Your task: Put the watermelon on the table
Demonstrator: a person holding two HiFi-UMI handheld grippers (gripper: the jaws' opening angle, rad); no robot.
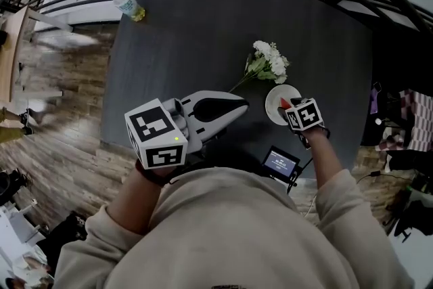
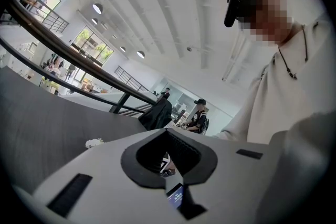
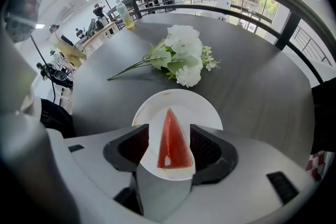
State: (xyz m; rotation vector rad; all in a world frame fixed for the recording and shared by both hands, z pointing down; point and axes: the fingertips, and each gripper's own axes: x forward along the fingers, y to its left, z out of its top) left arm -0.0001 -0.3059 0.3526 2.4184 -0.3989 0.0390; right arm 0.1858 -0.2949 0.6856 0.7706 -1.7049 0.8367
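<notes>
A red wedge of watermelon (image 3: 172, 139) lies on a small white plate (image 3: 178, 102) on the dark grey table (image 1: 203, 30). My right gripper (image 3: 170, 149) points steeply down over it, jaws open, one on each side of the slice and not touching it. In the head view the plate (image 1: 276, 99) and a red tip of watermelon (image 1: 284, 103) show beside the right gripper (image 1: 292, 108), whose marker cube covers most of the slice. My left gripper (image 1: 240, 105) is held level over the table's near edge, jaws together and empty; in its own view the left gripper (image 2: 167, 134) faces people and a railing.
A bunch of white flowers (image 1: 267, 63) lies just beyond the plate, stems toward the left. A plastic bottle (image 1: 128, 5) stands at the table's far left corner. A small device with a lit screen (image 1: 281, 163) sits at the near edge. A black railing curves round the far side.
</notes>
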